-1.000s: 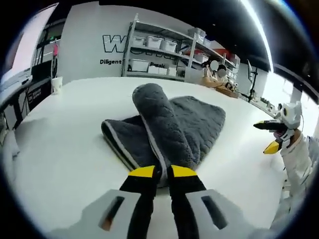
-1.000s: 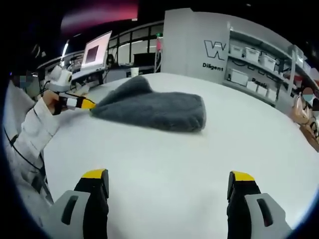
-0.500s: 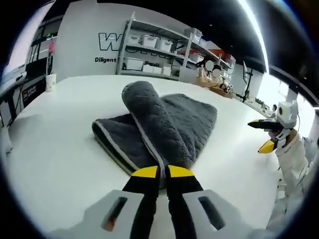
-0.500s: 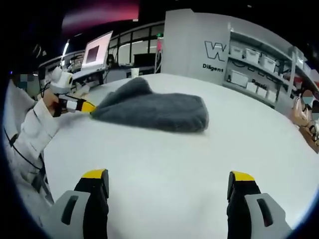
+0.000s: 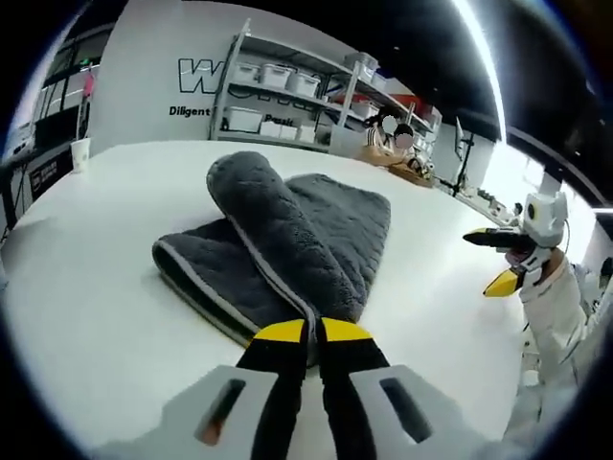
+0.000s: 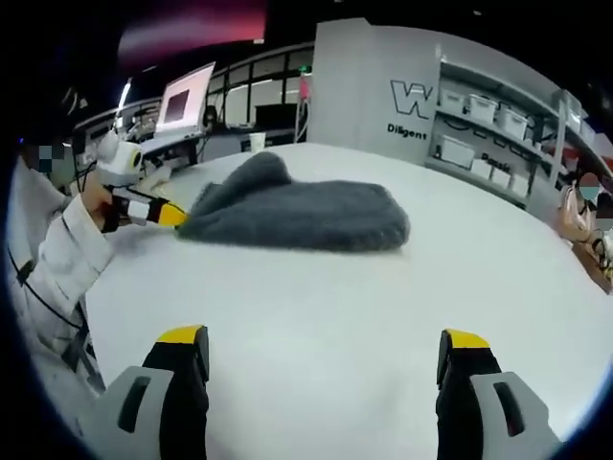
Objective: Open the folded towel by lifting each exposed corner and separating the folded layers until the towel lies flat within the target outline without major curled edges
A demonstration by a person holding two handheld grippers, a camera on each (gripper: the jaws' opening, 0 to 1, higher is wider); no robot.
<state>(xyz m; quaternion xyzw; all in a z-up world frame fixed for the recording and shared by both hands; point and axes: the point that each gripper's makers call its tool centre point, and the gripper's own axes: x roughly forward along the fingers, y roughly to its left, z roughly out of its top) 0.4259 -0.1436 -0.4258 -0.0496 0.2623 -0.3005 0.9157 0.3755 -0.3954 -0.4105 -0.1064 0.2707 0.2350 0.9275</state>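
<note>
White table (image 6: 335,307), 1 grey towel (image 5: 316,220), L tool (image 5: 306,335) clamping its corner, R tool (image 6: 321,350) agape

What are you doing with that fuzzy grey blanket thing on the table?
It's a folded grey towel on a white table, and a person is opening it up with two hand-held grippers. The left gripper is shut on a corner, pulling a layer up into a rolled hump. The right gripper is open, away from the towel. The towel is not flat yet.
</note>
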